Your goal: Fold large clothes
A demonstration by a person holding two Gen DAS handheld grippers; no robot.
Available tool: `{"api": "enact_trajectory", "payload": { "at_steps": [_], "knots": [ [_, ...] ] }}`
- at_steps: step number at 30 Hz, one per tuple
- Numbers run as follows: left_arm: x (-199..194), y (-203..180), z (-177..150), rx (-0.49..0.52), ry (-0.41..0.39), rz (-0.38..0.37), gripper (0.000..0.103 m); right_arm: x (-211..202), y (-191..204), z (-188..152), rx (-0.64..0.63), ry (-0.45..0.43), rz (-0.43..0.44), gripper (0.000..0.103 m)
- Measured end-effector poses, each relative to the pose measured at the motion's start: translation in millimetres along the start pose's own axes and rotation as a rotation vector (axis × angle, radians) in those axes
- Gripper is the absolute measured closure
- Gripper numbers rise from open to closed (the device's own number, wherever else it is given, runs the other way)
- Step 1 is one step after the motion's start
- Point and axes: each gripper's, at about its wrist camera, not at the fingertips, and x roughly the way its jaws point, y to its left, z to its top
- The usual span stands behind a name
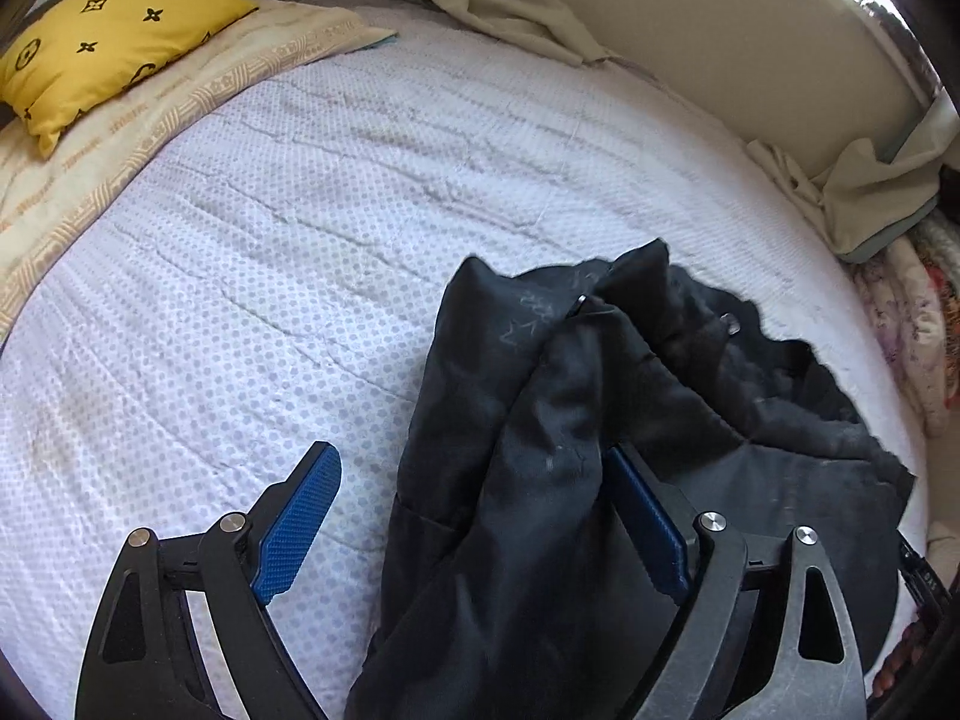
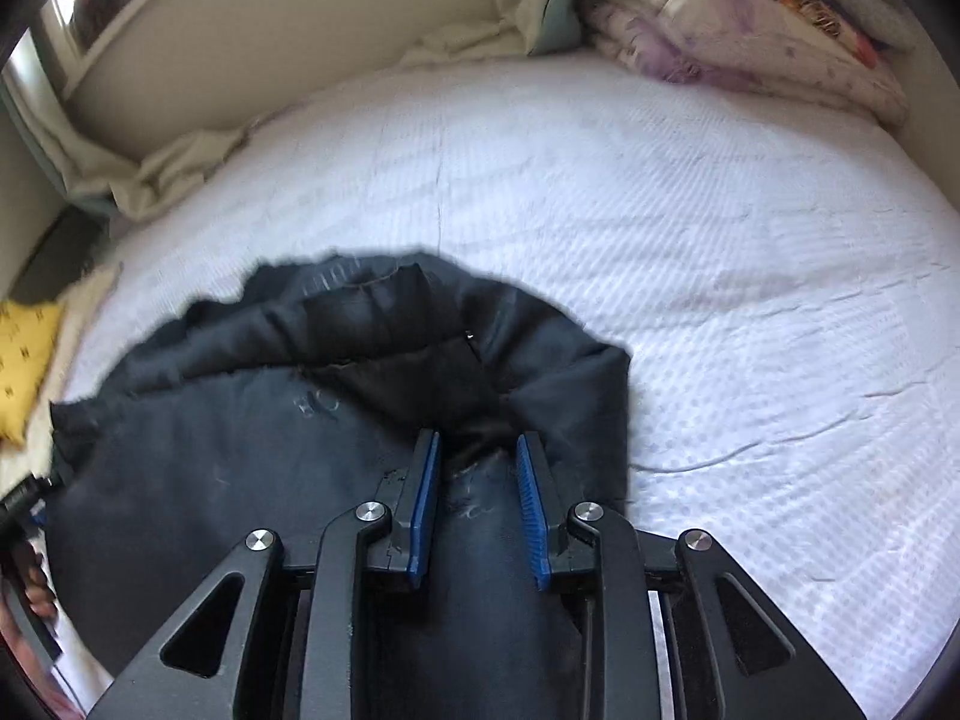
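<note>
A dark garment [image 1: 540, 450] is lying bunched on the white dotted bed cover [image 1: 300, 240], with a zipper pull showing near its upper edge.

The left claw [image 1: 474, 522] is standing released, its jaws spread wide. The garment is draping between them and lying against the right-hand blue pad, while the left-hand pad [image 1: 297, 525] is hanging clear over bare bed cover, apart from the cloth. This claw is pointing steeply down at the bed.

The right claw [image 2: 478, 510] is angling down as well, its jaws drawn narrow with a fold of the garment [image 2: 270, 420] lying between the blue pads [image 2: 423, 510]. Whether the pads are actually pressing the cloth cannot be told; a dark gap is showing between them.

At the left edge of the right wrist view, a hand [image 2: 36, 588] is holding the other tool beside the garment's edge.

A yellow patterned pillow [image 1: 114, 30] is resting at the far corner of the bed, well apart from the garment, and folded floral bedding [image 2: 750, 30] is piling along the far side.
</note>
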Motion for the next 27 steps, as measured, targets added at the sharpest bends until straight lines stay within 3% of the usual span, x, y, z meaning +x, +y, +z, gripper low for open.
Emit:
{"api": "enact_trajectory", "payload": {
  "at_steps": [4,7,16,23,27],
  "knots": [
    [-24.3,12.5,7.5,-0.03,-0.022,-0.059,0.011,-45.6,12.3,4.1,-0.04,-0.128,0.0,0.076],
    [-34.6,26.0,8.9,-0.054,-0.013,-0.076,0.011,-69.9,34.1,-2.6,-0.103,-0.173,0.069,0.075],
    [-17.8,64.2,-21.4,-0.118,0.169,-0.209,0.011,-91.0,95.4,-35.1,-0.269,-0.151,0.209,0.069],
    [8.7,64.8,-41.2,-0.166,0.276,-0.355,0.01,-100.4,93.0,-43.5,-0.228,-0.152,0.243,0.062],
    [18.0,67.7,-42.4,-0.195,0.283,-0.406,0.002,-104.8,87.7,-46.3,-0.209,-0.147,0.253,0.059]
  ]
}}
